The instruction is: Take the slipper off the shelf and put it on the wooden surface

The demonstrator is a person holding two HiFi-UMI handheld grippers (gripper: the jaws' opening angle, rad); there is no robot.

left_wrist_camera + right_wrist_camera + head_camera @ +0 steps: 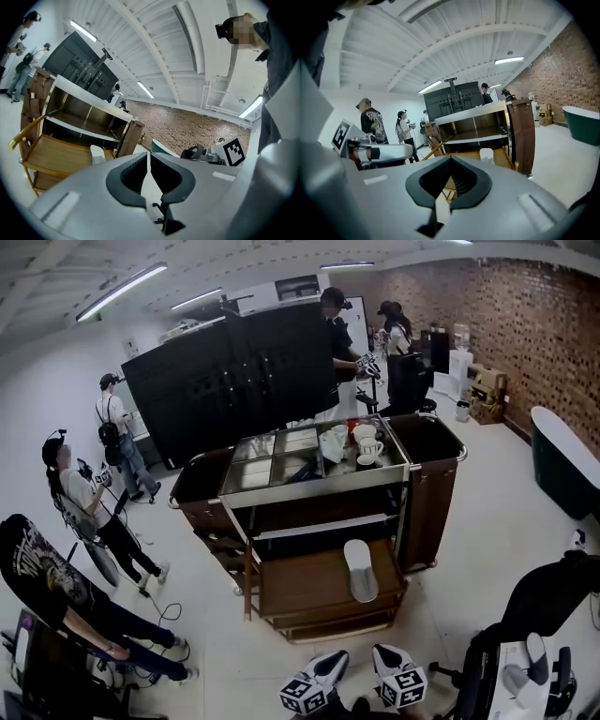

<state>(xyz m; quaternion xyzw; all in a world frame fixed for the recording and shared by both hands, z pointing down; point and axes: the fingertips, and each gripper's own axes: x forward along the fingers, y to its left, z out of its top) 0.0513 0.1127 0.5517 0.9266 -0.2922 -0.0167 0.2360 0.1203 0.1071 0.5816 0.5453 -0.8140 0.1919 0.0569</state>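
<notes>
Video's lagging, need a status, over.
Left hand-held gripper and right hand-held gripper shut, empty. Slipper lying on wooden surface. Nothing in the way.

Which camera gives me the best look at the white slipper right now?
Head view: the whole slipper shows from above, lying on the wooden surface. The left gripper view and the right gripper view each catch it only small and partly cut off.

Wooden surface [300, 592], low at the front of the cart [431, 493]: one white slipper [359, 570] lies flat on its right half. Cart top: white cups [367, 442] stand at its right end.
</notes>
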